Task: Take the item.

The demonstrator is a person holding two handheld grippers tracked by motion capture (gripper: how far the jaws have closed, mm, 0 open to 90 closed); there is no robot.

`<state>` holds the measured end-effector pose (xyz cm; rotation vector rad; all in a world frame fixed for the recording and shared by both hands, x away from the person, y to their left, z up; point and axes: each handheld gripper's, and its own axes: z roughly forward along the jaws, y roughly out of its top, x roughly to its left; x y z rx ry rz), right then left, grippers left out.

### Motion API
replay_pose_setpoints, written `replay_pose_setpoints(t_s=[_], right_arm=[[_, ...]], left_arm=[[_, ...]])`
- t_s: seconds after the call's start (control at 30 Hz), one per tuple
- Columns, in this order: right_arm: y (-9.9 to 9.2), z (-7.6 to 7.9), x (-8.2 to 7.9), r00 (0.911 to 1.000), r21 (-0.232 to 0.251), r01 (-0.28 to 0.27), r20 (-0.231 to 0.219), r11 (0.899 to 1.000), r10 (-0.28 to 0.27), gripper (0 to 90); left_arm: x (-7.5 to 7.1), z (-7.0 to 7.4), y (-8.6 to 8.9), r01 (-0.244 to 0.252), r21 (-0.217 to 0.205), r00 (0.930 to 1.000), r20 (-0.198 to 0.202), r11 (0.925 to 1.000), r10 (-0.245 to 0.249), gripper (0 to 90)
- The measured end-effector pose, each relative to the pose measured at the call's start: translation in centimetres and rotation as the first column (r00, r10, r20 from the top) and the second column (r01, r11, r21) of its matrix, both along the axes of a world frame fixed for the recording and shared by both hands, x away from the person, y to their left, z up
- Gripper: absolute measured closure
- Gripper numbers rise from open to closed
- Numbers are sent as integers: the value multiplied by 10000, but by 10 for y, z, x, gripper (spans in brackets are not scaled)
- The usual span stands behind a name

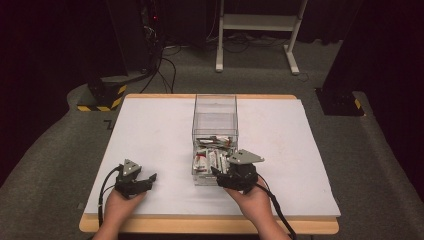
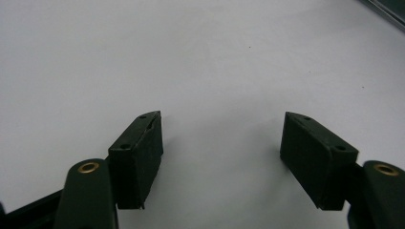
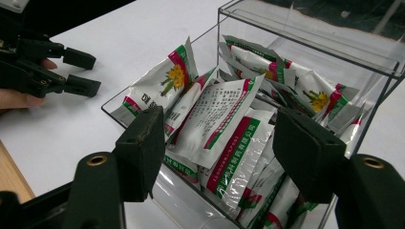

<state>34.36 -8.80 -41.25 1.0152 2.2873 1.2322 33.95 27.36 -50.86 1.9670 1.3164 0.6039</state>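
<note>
Right gripper view: clear box (image 3: 305,43) heaped with sachets (image 3: 229,124) — right tool (image 3: 224,152) wide, empty — left tool (image 3: 79,71) wide too.

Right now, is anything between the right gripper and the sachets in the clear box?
Nothing visible. The right gripper hangs with jaws open over the near end of the clear box, whose top is open, and the sachets lie uncovered below.
</note>
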Motion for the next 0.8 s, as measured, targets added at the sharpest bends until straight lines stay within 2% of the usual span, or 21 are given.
replay_pose_setpoints(t_s=[0.1, 0.57, 0.8], right_arm=[[2, -1, 0, 9999, -24, 31, -101, 10000, -31, 368], [3, -10, 0, 9982, 76, 298, -522, 9995, -293, 507], [1, -13, 2, 9941, 430, 633, -904, 9971, -593, 614]], left_arm=[[0, 0, 0, 5, 9, 10000, -1, 10000, -5, 311], [0, 0, 0, 3, 2, 10000, -4, 10000, -3, 311], [0, 0, 0, 3, 5, 10000, -3, 10000, -3, 311]])
